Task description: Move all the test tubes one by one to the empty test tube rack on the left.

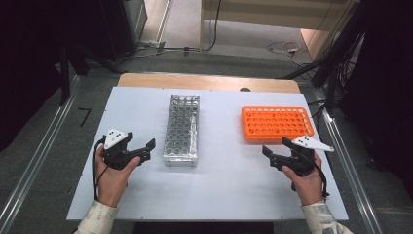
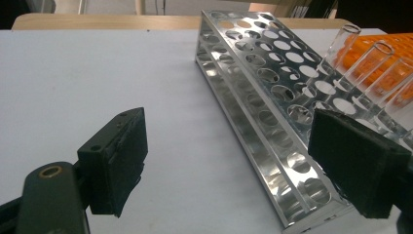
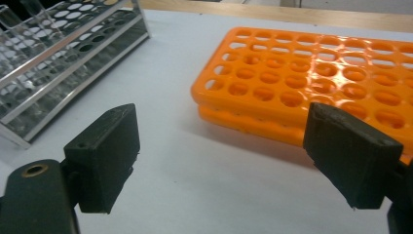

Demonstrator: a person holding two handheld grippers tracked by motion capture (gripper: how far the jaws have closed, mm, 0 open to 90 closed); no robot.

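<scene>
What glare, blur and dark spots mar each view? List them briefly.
High view: evenly lit white table, surroundings fall into darkness, picture soft. Left gripper view: bright reflections on the metal rack, the glass tubes hazy. Right gripper view: shiny highlights on the orange rack, near black pads slightly blurred.

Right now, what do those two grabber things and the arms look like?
Each gripper, left and right, is black, with two blocky jaws ending in flat, dark pads. A pale three-cornered plate dotted with small holes sits on top of each. A black cable trails back along each wrist. The sleeves are light with a faint pattern.
</scene>
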